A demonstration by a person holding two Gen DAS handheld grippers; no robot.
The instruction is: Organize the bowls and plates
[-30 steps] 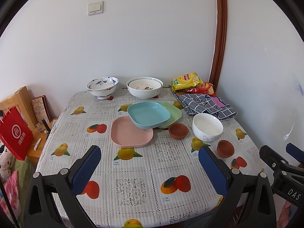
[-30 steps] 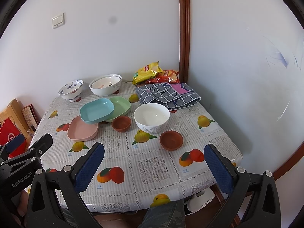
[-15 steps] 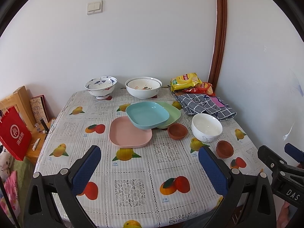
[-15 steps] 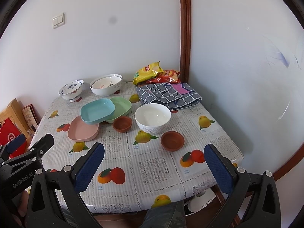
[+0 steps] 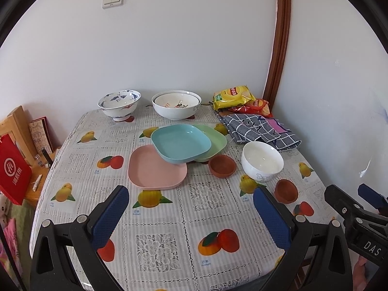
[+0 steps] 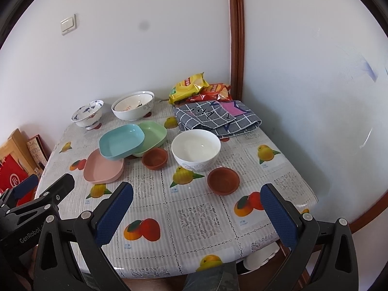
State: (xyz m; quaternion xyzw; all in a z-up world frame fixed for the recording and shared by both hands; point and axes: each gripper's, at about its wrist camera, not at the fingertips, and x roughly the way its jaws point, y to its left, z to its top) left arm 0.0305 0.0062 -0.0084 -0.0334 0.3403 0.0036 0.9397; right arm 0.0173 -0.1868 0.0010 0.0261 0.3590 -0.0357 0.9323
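Over the near edge of the desk (image 5: 169,230), in the left wrist view, the left hand-held gripper (image 5: 191,208) hangs with its jaws spread wide and nothing between them. Ahead, the blue plate (image 5: 180,143) rests tilted across the pink plate (image 5: 156,169) and the green plate (image 5: 213,140). It looks best to lift the blue one first, pinching its near rim level.

In the right wrist view, the right hand-held gripper (image 6: 197,209) is likewise wide open and empty (nothing grasped yet). The nearest terracotta bowl (image 6: 223,180) sits just ahead, the white bowl (image 6: 196,149) beyond; nesting the small ones would suit it.
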